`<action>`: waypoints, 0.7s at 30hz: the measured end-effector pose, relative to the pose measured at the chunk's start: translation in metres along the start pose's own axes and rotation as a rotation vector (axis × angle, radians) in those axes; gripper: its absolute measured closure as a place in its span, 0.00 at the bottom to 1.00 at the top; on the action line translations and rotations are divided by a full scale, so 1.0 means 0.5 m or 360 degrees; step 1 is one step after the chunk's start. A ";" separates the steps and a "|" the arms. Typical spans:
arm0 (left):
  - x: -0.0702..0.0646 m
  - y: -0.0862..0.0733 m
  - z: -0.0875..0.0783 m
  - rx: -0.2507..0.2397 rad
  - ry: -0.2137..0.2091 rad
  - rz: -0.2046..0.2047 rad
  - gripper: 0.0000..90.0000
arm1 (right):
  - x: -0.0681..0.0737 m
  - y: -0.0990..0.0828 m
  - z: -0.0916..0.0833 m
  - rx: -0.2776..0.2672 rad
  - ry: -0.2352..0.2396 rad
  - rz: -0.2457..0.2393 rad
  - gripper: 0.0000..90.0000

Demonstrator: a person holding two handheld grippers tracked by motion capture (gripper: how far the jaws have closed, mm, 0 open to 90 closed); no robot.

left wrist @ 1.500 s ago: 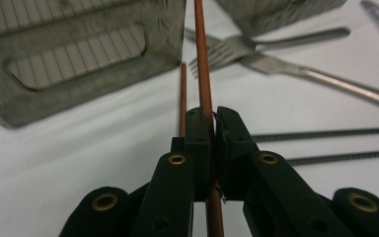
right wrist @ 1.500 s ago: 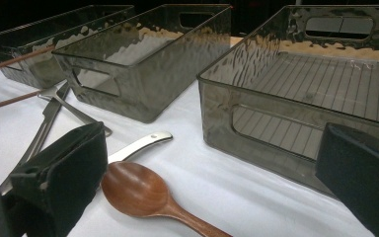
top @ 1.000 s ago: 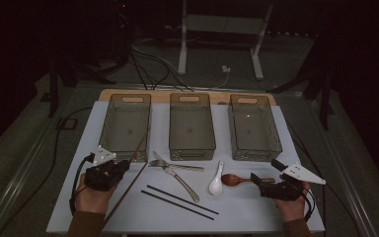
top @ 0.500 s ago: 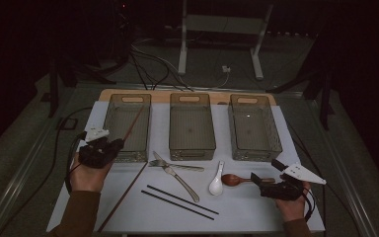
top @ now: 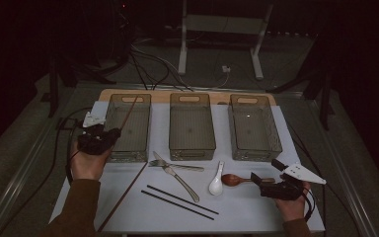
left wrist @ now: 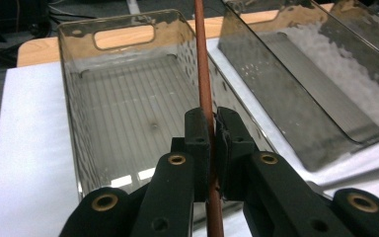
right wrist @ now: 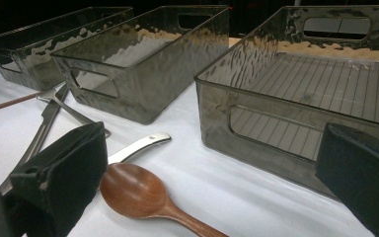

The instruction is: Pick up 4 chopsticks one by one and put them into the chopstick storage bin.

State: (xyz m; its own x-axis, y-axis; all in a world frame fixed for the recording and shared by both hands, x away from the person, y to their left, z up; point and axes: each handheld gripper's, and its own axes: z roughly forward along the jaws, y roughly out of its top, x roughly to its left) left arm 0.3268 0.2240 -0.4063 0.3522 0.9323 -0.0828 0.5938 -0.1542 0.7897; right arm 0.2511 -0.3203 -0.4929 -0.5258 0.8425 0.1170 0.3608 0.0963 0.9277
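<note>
The left gripper point(left wrist: 212, 129) clenched a brown chopstick point(left wrist: 203, 59) above the left bin point(left wrist: 74, 89) for sorting, while the right gripper point(right wrist: 217, 163) gaped around the wooden spoon point(right wrist: 138, 194).

your high view is dim and grainy, dark beyond the white rectangular tabletop point(top: 256, 207); the smoky clear plastic bins point(left wrist: 128, 118) catch soft glare.

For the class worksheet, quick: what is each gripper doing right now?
Left gripper: closed on the brown chopstick.
Right gripper: open, holding nothing; the wooden spoon lies between its jaws.
</note>
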 end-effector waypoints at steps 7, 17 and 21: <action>0.016 0.013 0.016 -0.0005 0.0030 -0.0024 0.96 | 0.000 0.000 0.000 0.0001 0.0000 -0.0001 0.00; 0.042 0.023 0.046 -0.0020 0.0043 -0.0047 0.96 | -0.001 0.000 0.001 0.0003 -0.0001 0.0001 0.00; 0.052 0.026 0.061 -0.0027 0.0040 -0.0054 0.96 | -0.001 0.000 0.001 0.0003 0.0000 0.0000 0.00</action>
State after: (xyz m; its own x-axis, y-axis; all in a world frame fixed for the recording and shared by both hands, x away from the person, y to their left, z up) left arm 0.3656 0.2361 -0.4168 0.3136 0.9448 -0.0947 0.5929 -0.1169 0.7968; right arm 0.2521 -0.3205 -0.4931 -0.5260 0.8424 0.1171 0.3622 0.0974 0.9270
